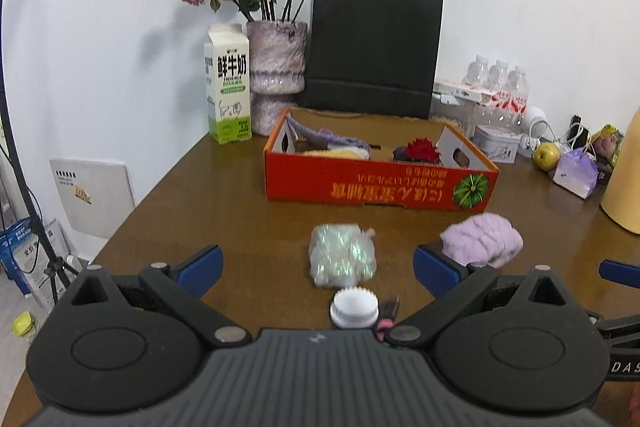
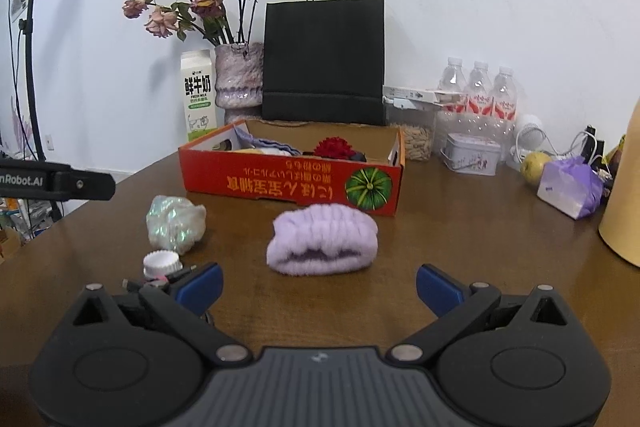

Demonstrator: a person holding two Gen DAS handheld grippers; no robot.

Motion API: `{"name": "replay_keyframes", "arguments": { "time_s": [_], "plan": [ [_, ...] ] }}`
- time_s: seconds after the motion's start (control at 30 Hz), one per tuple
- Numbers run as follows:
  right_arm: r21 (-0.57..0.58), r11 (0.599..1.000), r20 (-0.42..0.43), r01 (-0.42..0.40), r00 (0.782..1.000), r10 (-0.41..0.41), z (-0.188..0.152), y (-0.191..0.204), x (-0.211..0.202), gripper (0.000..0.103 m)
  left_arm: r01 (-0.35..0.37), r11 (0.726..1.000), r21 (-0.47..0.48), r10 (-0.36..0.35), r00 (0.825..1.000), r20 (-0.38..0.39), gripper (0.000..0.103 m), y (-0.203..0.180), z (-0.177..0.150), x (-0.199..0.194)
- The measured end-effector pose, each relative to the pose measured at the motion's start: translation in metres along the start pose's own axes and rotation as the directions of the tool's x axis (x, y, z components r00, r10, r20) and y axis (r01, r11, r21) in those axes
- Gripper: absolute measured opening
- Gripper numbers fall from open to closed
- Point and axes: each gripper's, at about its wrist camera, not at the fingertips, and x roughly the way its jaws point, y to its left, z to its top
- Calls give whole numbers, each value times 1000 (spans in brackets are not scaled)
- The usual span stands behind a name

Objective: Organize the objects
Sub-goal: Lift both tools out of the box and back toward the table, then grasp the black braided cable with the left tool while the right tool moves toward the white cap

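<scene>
Both grippers hover with fingers spread: the left gripper [image 1: 318, 273] faces a shimmery bag [image 1: 342, 255], the right gripper [image 2: 319, 287] a lilac headband [image 2: 322, 239]. At twelve o'clock, the orange box [image 2: 290, 181] half-hides its contents. A small dark item beside the white cap [image 1: 354, 307] is unclear.

Far ahead and to the left of the right gripper [image 2: 319, 283], the milk carton [image 2: 198, 97] bears large black characters "鲜牛奶" with small print "FRESH MILK" beneath. The orange box [image 2: 288, 183] straight ahead carries yellow Chinese print on its near wall, upside down and not legible, beside a pumpkin picture. At the left edge, the other gripper's black arm [image 2: 56, 181] reads "nRobot.AI". In the left wrist view, white letters "DAS" stand on a black part [image 1: 624, 367] at the right edge.
</scene>
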Motion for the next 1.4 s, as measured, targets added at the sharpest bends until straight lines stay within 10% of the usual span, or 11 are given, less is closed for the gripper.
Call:
{"name": "replay_keyframes", "arguments": {
  "time_s": [0.4,0.8,1.4],
  "plan": [
    [28,999,-38,20,999,-19,-21,-13,6,103,51,998,48,-43,987,-155,103,-26,-32,12],
    [69,996,-32,59,998,-57,-27,-30,9,103,61,998,-28,-68,913,-403,103,-55,-43,65],
    [56,998,-41,32,999,-29,-31,-26,10,103,35,999,4,-30,911,-412,103,-57,-43,67]
  ]
}}
